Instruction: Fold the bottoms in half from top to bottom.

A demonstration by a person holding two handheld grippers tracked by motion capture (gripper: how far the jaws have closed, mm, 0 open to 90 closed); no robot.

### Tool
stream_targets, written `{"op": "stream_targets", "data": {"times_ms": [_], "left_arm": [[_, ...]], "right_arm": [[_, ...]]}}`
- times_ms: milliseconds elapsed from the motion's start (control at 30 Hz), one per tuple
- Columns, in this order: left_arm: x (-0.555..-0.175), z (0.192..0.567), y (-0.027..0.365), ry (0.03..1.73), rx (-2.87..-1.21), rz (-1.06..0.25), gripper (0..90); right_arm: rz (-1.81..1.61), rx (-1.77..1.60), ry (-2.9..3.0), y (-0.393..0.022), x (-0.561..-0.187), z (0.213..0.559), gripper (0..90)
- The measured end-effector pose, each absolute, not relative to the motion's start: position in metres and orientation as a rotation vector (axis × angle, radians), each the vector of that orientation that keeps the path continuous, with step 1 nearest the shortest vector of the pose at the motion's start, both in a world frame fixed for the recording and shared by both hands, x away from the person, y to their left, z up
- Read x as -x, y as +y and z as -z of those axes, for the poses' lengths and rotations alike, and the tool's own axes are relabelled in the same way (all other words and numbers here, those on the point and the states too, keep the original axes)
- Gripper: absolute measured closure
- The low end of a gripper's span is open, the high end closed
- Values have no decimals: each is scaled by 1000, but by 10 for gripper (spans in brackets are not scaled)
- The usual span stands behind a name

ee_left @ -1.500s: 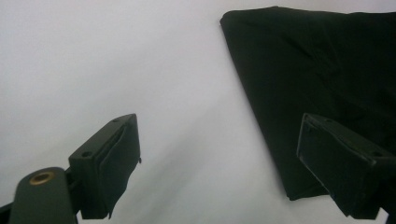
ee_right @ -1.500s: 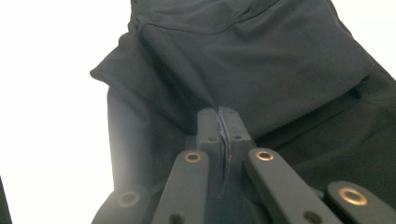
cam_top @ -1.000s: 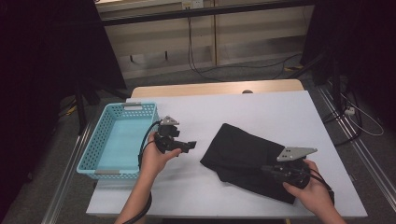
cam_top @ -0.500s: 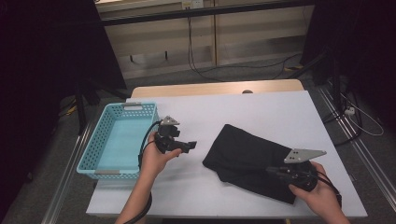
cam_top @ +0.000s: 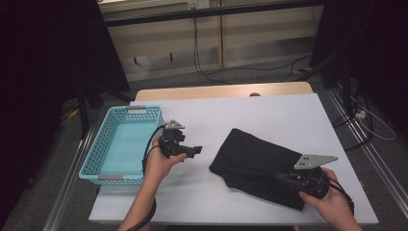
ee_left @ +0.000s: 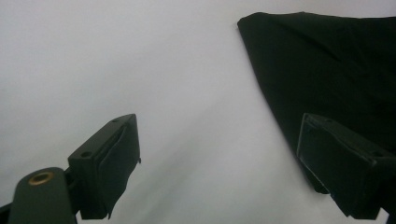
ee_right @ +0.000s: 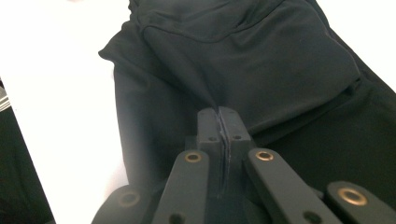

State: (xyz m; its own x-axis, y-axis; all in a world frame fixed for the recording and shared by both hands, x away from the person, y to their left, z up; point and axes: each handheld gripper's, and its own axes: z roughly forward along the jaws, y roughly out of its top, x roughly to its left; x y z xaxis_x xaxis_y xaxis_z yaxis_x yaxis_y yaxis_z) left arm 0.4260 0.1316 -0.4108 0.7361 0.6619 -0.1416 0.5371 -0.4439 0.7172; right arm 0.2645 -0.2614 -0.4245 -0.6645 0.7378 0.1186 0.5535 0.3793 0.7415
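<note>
A black cloth (cam_top: 255, 161) lies crumpled on the white table (cam_top: 269, 115), right of centre. My right gripper (cam_top: 281, 177) is at the cloth's near right part, and its jaws are pressed together. In the right gripper view a fold of the cloth (ee_right: 261, 56) runs straight into the tips of my right gripper (ee_right: 218, 114), so it is pinched there. My left gripper (cam_top: 194, 151) hovers beside the basket and points toward the cloth. In its own view my left gripper (ee_left: 224, 163) has its jaws wide apart over bare table, with the cloth (ee_left: 336, 65) ahead at the right.
A light blue plastic basket (cam_top: 91, 163) with nothing visible inside stands at the table's left edge. Bare white tabletop lies between the basket and the cloth and behind the cloth. Dark floor, cables and stands surround the table.
My right gripper has shifted slightly to the right with the cloth's edge. The left gripper has stayed where it was.
</note>
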Motion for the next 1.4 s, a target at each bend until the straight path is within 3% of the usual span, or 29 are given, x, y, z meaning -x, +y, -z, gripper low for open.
{"op": "stream_targets", "data": {"times_ms": [1400], "left_arm": [[-426, 408, 132, 891, -2148, -212, 129]], "right_arm": [[-1206, -1196, 2365, -286, -246, 420, 892]]}}
